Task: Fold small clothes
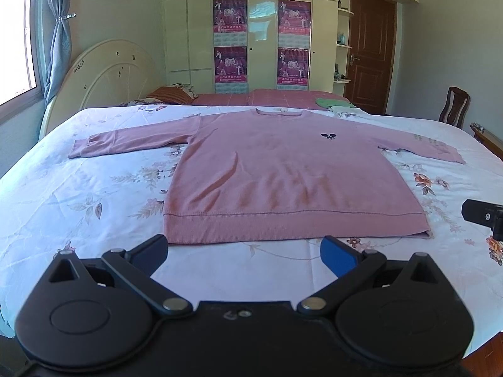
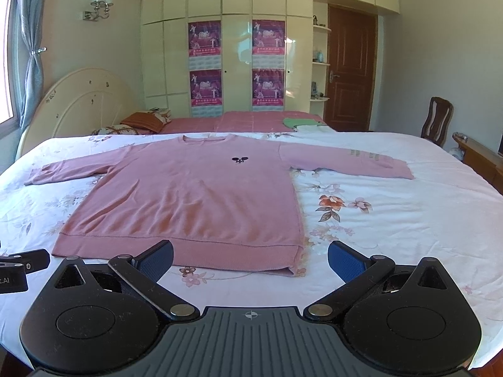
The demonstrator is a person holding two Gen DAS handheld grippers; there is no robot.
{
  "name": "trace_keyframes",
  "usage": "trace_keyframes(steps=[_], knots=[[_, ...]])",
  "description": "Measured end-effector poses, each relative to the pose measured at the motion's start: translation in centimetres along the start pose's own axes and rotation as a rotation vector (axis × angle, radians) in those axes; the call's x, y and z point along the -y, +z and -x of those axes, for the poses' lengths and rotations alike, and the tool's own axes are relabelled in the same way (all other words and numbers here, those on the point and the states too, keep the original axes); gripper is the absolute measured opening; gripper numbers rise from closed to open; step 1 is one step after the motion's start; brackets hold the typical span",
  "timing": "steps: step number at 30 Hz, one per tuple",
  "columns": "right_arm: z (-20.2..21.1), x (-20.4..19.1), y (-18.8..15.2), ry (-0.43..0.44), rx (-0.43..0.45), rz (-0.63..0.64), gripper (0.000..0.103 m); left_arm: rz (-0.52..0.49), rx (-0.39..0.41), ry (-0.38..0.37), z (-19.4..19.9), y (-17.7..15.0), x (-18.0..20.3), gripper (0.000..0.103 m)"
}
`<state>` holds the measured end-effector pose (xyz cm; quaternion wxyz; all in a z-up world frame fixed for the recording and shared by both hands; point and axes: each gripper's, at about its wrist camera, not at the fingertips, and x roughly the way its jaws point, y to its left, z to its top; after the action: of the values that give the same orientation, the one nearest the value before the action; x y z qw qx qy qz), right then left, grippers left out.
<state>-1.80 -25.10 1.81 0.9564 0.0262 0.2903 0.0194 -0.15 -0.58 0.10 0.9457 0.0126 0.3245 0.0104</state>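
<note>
A pink long-sleeved sweater (image 1: 283,169) lies flat, front up, on the floral bedsheet (image 1: 78,194), with both sleeves spread out sideways and its hem toward me. It also shows in the right wrist view (image 2: 195,201). My left gripper (image 1: 245,251) is open and empty, hovering just short of the hem. My right gripper (image 2: 251,259) is open and empty, near the hem's right corner. The right gripper's tip shows at the right edge of the left wrist view (image 1: 481,216); the left gripper shows at the left edge of the right wrist view (image 2: 22,267).
Folded green and white clothes (image 2: 301,124) lie on the pink blanket at the far side. Pillows (image 2: 141,122) sit by the cream headboard (image 2: 78,103) on the left. A wooden chair (image 2: 435,122) and low furniture stand on the right. Wardrobe and door are behind.
</note>
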Motion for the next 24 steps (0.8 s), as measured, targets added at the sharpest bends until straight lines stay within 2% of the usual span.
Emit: trace_keyframes(steps=[13,17,21,24], knots=[[0.0,0.4,0.0,-0.004,0.008,-0.018,0.103,0.016,-0.024,-0.028,0.2,0.3,0.1,0.103],[0.2,0.4,0.0,-0.012,0.012,-0.014,0.103,0.018,-0.012,-0.001,0.1,0.3,0.1,0.103],[0.8,0.6,0.0,-0.008,0.047,-0.02,0.103,0.064,-0.029,-0.041,-0.2,0.5,-0.4,0.103],[1.4,0.9,0.2,0.003,0.081,-0.038,0.103,0.058,-0.013,-0.061,-0.3,0.5,-0.4,0.103]])
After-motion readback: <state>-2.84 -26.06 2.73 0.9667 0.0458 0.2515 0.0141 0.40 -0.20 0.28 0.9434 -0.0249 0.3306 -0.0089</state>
